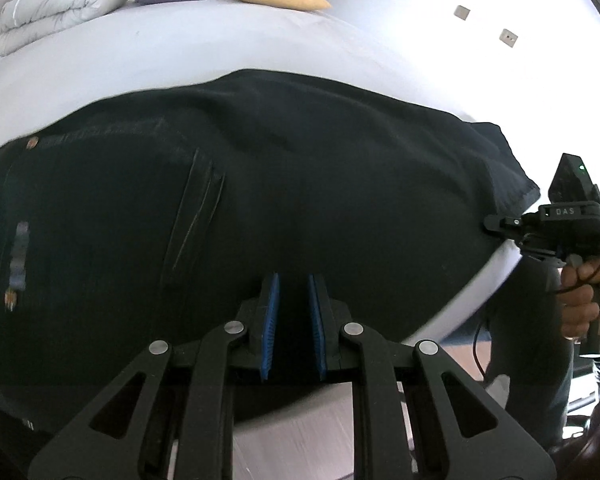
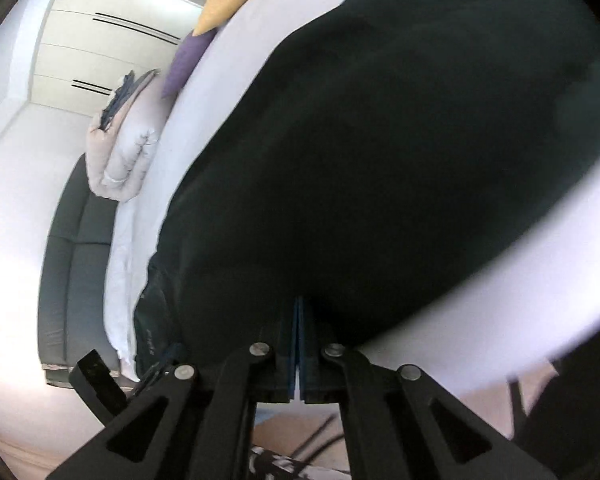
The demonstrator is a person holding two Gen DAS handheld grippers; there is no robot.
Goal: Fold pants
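Black pants (image 1: 300, 184) lie spread across the bed (image 1: 180, 52). The left gripper (image 1: 293, 322) holds its fingers slightly apart over the near edge; the right gripper (image 2: 299, 354) pinches the fabric's right edge.

bright daylight | blown-out glare right | fisheye warp | edge blur
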